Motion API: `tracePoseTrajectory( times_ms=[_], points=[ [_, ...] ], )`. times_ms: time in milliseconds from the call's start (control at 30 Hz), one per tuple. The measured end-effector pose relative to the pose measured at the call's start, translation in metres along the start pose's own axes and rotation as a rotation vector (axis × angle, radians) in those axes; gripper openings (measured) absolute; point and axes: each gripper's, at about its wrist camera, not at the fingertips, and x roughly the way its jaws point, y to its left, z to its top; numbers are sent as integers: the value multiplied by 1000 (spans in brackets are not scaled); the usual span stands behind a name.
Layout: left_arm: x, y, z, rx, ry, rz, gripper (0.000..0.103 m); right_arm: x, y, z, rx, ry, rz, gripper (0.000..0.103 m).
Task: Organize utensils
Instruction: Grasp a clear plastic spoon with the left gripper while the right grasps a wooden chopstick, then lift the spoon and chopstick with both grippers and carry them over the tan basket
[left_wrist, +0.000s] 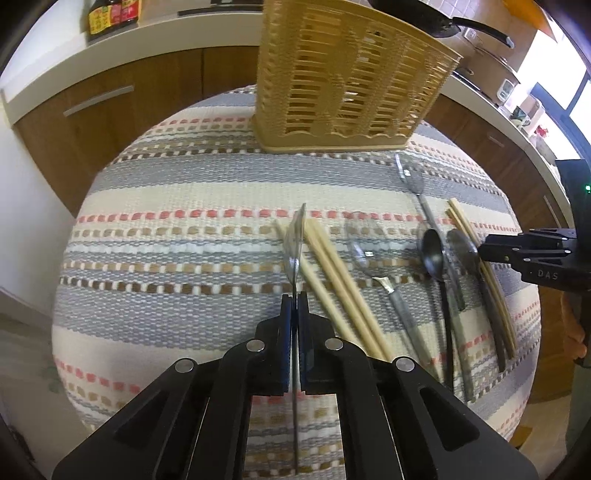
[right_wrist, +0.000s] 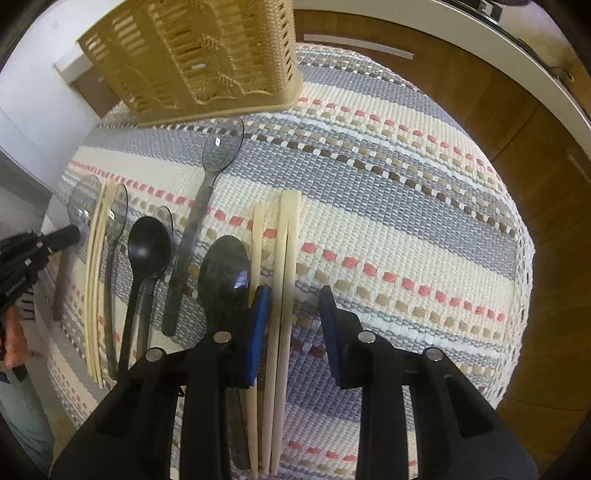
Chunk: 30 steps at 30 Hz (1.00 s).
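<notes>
My left gripper (left_wrist: 294, 297) is shut on a clear grey plastic spoon (left_wrist: 295, 236), held edge-on above the striped cloth (left_wrist: 184, 199). Wooden chopsticks (left_wrist: 332, 280) lie just right of it, then a clear spoon (left_wrist: 364, 240), a black spoon (left_wrist: 434, 254) and more chopsticks (left_wrist: 480, 258) at the right. The tan slotted utensil basket (left_wrist: 343, 74) stands at the far edge. My right gripper (right_wrist: 293, 295) is open, its jaws on either side of a pair of chopsticks (right_wrist: 286, 258) on the cloth, with a dark spoon (right_wrist: 223, 269) just left. It also shows in the left wrist view (left_wrist: 487, 251).
In the right wrist view lie a black spoon (right_wrist: 147, 240), a clear spoon (right_wrist: 218, 155), other chopsticks (right_wrist: 98, 258) and the basket (right_wrist: 199, 55). Wooden cabinets (left_wrist: 110, 110) and a white counter ring the table. A pan (left_wrist: 443, 18) sits on the counter behind.
</notes>
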Motion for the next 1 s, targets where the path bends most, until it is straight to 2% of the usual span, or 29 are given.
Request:
tracePoseTrajectory(
  times_ms=[33,67,133,200,233,300,333,367,400,467,600,767,833,1000],
  points=[
    [0,3,0,1,8,-2,7,3,3,3,-7,9,-11,26],
    [-1,6,0,-2,15,-1,21,4,5,6,-16,22,-21,26],
    [-2,8,-1,3,17,4,33,8,10,12,-25,40,-29,26],
    [-3,9,-1,15,35,15,34,8,12,16,-32,47,-45,22],
    [-1,8,-1,20,49,17,34,8,12,17,-41,48,-53,13],
    [3,1,3,51,70,56,33,8,13,19,-42,48,-55,11],
    [5,-3,4,73,75,95,25,8,14,20,-43,42,-54,11],
    [6,-8,5,102,72,153,10,8,15,19,-44,31,-46,11],
    [6,-11,5,118,69,186,10,5,14,18,-47,14,-34,11],
    [3,-13,6,116,55,170,10,-12,7,11,-52,-38,-17,11],
    [-31,-13,15,89,-80,119,10,-52,5,10,-58,-180,41,11],
    [-100,-19,50,57,-339,46,10,-115,10,22,-82,-426,116,11],
    [-126,-24,71,56,-443,17,10,-137,14,34,-81,-533,148,11],
    [-151,-35,117,71,-614,13,10,-173,18,77,-77,-727,151,11]
  ],
)
